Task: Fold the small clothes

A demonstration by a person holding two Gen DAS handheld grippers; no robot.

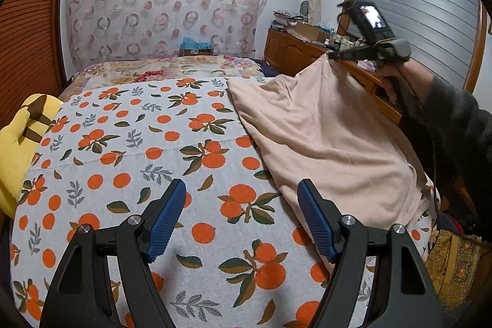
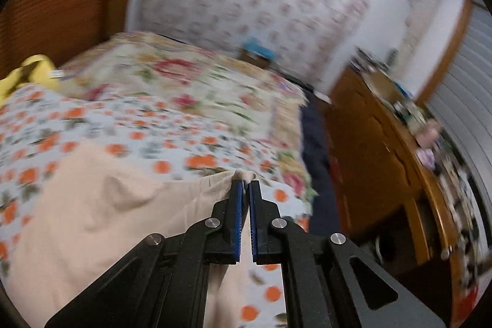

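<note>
Right wrist view shows the right gripper (image 2: 247, 185) with its blue pads (image 2: 238, 217) pressed together on a corner of the beige garment (image 2: 101, 205), a small knot of fabric bunched just past the tips. From that pinch the cloth stretches down and to the left, draping onto the orange-print bedspread (image 2: 160, 140); the background is smeared with motion blur. Left wrist view shows the left gripper (image 1: 241, 195) with its fingers wide apart and nothing between them, hovering over the bedspread (image 1: 129, 149) just beside the near edge of the garment (image 1: 323, 143) without touching it. Across the bed the right gripper (image 1: 333, 55), held by a hand in a dark sleeve (image 1: 455, 112), lifts one corner so the cloth rises like a tent while its lower part lies on the bed's right side. A yellow plush toy (image 1: 24, 140) sits at the left edge, a floral quilt (image 1: 172, 69) lies farther back, and a wooden cabinet (image 1: 292, 51) with clutter stands by the wall. As for progress, I judge the folding barely begun: the garment is rumpled, no crease or fold is visible, and it seems it needs spreading flat first. No brand, label or legible writing can be made out in either view.
</note>
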